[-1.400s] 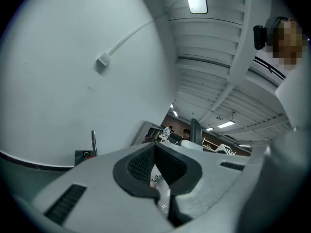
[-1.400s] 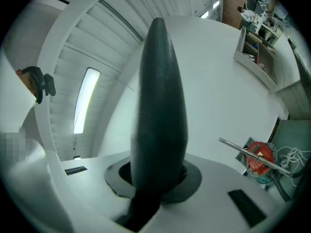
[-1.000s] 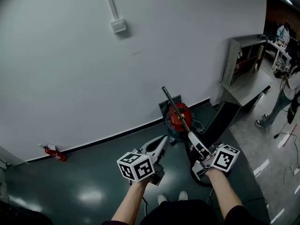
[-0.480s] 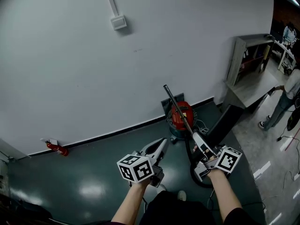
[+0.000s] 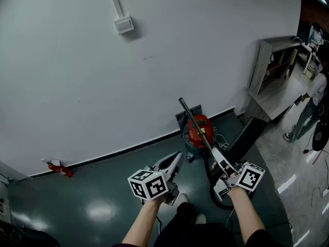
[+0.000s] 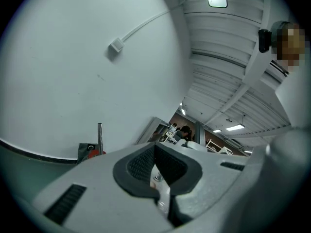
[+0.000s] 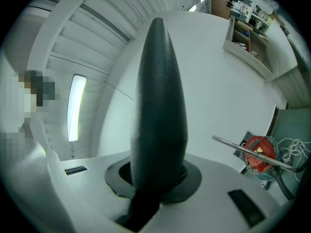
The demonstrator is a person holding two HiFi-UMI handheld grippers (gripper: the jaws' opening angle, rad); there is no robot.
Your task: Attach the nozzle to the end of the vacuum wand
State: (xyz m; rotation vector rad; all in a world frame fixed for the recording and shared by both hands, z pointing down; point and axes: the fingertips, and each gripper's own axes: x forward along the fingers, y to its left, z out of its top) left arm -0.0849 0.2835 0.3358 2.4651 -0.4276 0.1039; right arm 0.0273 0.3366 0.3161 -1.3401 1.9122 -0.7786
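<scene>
Right gripper (image 5: 220, 161), just before red vacuum canister (image 5: 199, 130): fingers pinch black tapered nozzle (image 7: 158, 106). Chrome wand (image 5: 191, 117) slants up from canister, clear of nozzle. Left gripper (image 5: 174, 162), left of canister: fingers pressed together, empty.

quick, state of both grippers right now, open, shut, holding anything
left gripper: shut, nothing held.
right gripper: shut on the black nozzle.
</scene>
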